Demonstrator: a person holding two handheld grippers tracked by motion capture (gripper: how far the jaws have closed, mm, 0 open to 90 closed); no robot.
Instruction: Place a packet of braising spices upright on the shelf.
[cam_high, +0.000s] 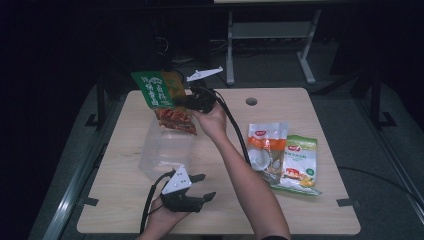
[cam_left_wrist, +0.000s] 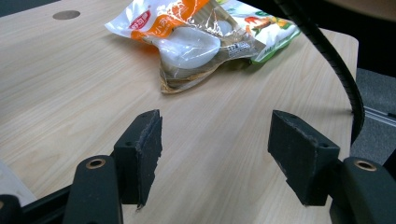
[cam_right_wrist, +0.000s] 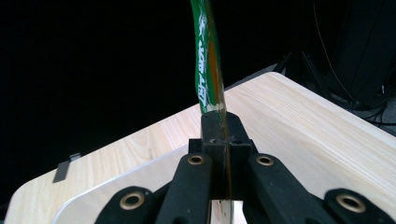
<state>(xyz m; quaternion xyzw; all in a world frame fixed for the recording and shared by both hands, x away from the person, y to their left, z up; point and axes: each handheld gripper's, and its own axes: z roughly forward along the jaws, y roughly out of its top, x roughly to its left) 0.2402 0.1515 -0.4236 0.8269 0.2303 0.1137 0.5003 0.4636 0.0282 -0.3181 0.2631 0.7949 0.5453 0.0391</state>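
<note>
I have the green snack packet (cam_high: 162, 97) pinched flat between the pads of my right hand-held gripper (cam_high: 192, 100), and I read this as the carry step: the packet hangs over the far rim of the clear plastic tub (cam_high: 165, 150) at about ten o'clock on the table (cam_high: 220, 210), its lower end dipping toward the tub's mouth, so the work in hand looks like loading packets into that tub. In the right gripper view the pack (cam_right_wrist: 208, 60) stands edge-on, a thin glossy film with white lettering on green that rises straight out of the closed jaws. My left hand-held gripper (cam_high: 205, 187) sits low at six o'clock, just near the tub's near corner, jaws spread and empty, its foam-faced pads (cam_left_wrist: 149, 149) looking worn and ragged at the edges over bare table. The next move, as I judge it, calls for centring the packet over the opening and lowering it before I let go; the film is limp and slippery, so it may fold or catch on the rim, and the tub is light and see-through, hard to judge by its edges, and could slide if nudged. Two more packets wait at three o'clock, overlapping: an orange-and-white bag (cam_high: 267, 145) with a clear window showing something pale and rounded, and a green-edged bag (cam_high: 300, 162) tucked partly under it. The table is pale wood-grain laminate, smooth and matte.
</note>
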